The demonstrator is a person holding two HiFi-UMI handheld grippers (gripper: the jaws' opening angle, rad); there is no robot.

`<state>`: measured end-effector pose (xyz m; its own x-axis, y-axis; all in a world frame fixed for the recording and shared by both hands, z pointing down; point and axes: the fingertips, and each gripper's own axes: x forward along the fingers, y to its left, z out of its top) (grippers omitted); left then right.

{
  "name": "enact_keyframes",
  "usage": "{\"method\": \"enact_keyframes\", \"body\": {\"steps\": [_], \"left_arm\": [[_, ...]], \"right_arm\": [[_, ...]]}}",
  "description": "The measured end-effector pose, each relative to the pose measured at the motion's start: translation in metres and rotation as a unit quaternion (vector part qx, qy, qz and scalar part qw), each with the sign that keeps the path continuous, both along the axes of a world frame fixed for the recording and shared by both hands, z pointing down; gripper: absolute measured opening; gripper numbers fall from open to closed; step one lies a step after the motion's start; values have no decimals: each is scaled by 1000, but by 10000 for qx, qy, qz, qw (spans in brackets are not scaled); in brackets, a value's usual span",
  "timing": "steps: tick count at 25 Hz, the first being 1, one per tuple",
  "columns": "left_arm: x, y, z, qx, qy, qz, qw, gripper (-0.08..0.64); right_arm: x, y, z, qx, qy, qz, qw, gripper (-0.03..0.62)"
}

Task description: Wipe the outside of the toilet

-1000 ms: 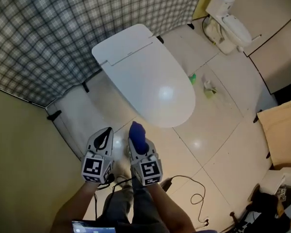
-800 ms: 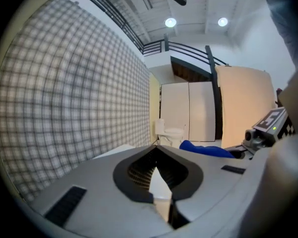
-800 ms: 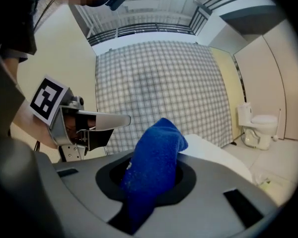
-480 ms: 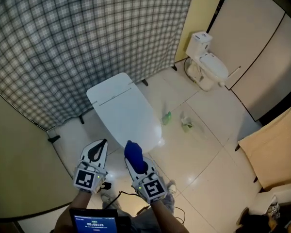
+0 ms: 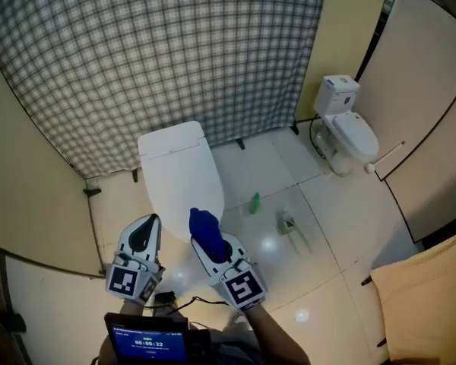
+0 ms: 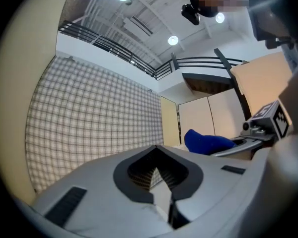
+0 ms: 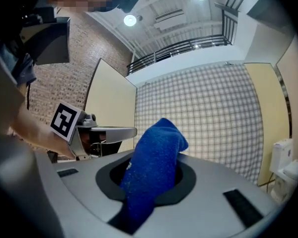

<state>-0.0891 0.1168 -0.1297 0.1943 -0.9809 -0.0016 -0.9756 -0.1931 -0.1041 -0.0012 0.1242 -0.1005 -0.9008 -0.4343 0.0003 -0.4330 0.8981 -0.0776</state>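
Observation:
A white toilet (image 5: 178,175) with its lid down stands against the checked wall, just beyond both grippers in the head view. My right gripper (image 5: 207,238) is shut on a blue cloth (image 5: 204,229), which sticks up out of its jaws (image 7: 151,167) and also shows in the left gripper view (image 6: 206,142). My left gripper (image 5: 143,234) is beside it on the left, shut with nothing between its jaws (image 6: 158,170). Both gripper views look level or upward at the wall and ceiling, not at the toilet. Neither gripper touches the toilet.
A second, smaller toilet (image 5: 348,131) stands at the back right near a partition. A green bottle (image 5: 254,202) and a small brush-like item (image 5: 289,223) lie on the tiled floor right of the toilet. A screen (image 5: 148,347) and a cable sit by my feet.
The head view has pulled back and up, so the toilet looks smaller and farther. Both grippers have come away from the lid's front edge, the cloth still held in the right one.

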Motion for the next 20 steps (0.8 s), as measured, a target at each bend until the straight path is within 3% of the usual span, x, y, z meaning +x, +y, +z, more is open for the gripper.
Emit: {"method": "enact_keyframes", "body": {"steps": [4, 10, 20], "left_arm": [[30, 26, -23, -26, 90, -429, 9990, 6], [36, 59, -42, 2, 152, -940, 9955, 6], [37, 72, -52, -125, 152, -818, 9965, 6]], "right_arm": [[29, 5, -25, 17, -80, -341, 9994, 67], [23, 33, -50, 165, -71, -975, 9951, 67], [6, 49, -70, 156, -78, -1017, 9947, 64]]}}
